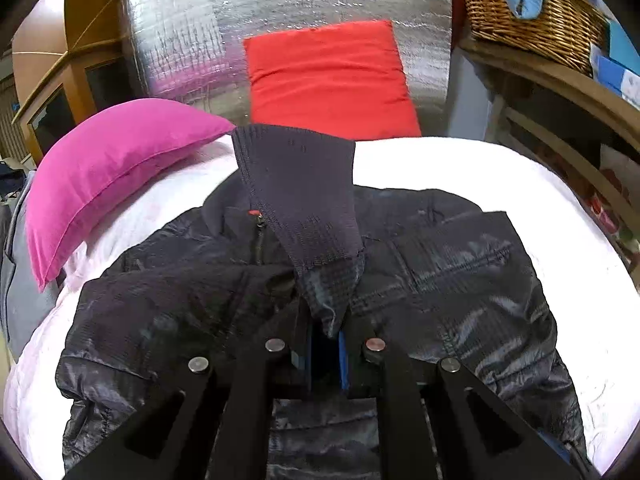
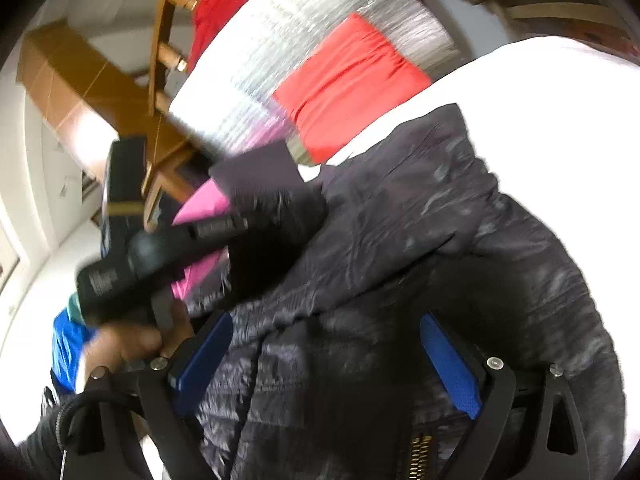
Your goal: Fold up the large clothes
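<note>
A dark shiny puffer jacket [image 1: 440,280] lies spread on a white bedcover [image 1: 500,168]. My left gripper [image 1: 326,344] is shut on the end of one sleeve, and the ribbed knit cuff [image 1: 296,184] stands up out of its jaws above the jacket's collar. In the right wrist view the jacket [image 2: 400,260] fills the frame and its gold zip [image 2: 418,456] shows at the bottom. My right gripper [image 2: 328,320] is open just over it, with the blue pads [image 2: 452,368] wide apart and fabric lying between them unpinched. A person's hand [image 2: 120,344] holds the left tool at the left, blurred.
A pink pillow [image 1: 112,168] lies on the bed's left. A red cushion [image 1: 328,80] leans on a silver foil panel [image 1: 280,8] at the head. A wicker basket [image 1: 528,12] stands on wooden shelves [image 1: 560,92] at the right, and a wooden cabinet [image 1: 72,80] at the left.
</note>
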Demonstrator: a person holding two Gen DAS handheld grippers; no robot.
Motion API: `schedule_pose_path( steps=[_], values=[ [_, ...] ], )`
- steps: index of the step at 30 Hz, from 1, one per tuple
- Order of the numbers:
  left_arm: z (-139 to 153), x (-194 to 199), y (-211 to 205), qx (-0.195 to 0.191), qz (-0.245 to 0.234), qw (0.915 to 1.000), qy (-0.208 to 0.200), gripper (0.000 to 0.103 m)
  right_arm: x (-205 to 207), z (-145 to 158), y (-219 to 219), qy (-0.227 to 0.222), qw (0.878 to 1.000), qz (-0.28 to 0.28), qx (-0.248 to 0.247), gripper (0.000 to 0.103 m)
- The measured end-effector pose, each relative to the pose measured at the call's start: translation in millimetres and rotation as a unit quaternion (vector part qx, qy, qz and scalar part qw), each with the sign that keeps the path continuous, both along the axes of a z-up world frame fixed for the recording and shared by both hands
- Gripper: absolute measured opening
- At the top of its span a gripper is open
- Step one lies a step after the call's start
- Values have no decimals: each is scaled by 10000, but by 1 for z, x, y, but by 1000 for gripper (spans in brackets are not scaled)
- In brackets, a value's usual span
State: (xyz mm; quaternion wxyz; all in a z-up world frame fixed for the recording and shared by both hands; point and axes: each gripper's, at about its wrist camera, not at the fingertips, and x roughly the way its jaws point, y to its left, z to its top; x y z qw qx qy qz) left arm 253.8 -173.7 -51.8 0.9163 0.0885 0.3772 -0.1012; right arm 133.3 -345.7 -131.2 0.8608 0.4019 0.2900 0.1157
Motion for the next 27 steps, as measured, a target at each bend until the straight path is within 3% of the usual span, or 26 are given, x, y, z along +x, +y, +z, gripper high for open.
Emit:
schedule_pose_path(
  steps=[5,7,9,14,18,23,27],
  values=[
    [-6,0,-5,69,-174,9997,155,18,-5,-1,-15,74,9991,-365,193,96],
    [-7,0,-8,52,-265,9993,247,43,-6,-2,-20,106,9985,-450,305,96],
    [-5,-2,-11,18,-354,9992,200,52,-9,-3,-26,119,9975,-540,436,96],
    [2,-2,-16,-267,-604,9966,488,55,-17,1,-43,53,9946,-845,605,96],
    [16,-2,-7,-769,-642,9931,610,58,-20,3,-57,53,9918,-1062,706,96],
    [36,-11,18,-1128,-602,9904,529,60,-21,0,-65,117,9906,-1055,866,96],
    [41,-29,72,-1351,-334,9900,229,63,-19,6,-64,22,9925,-855,876,96]
  ],
)
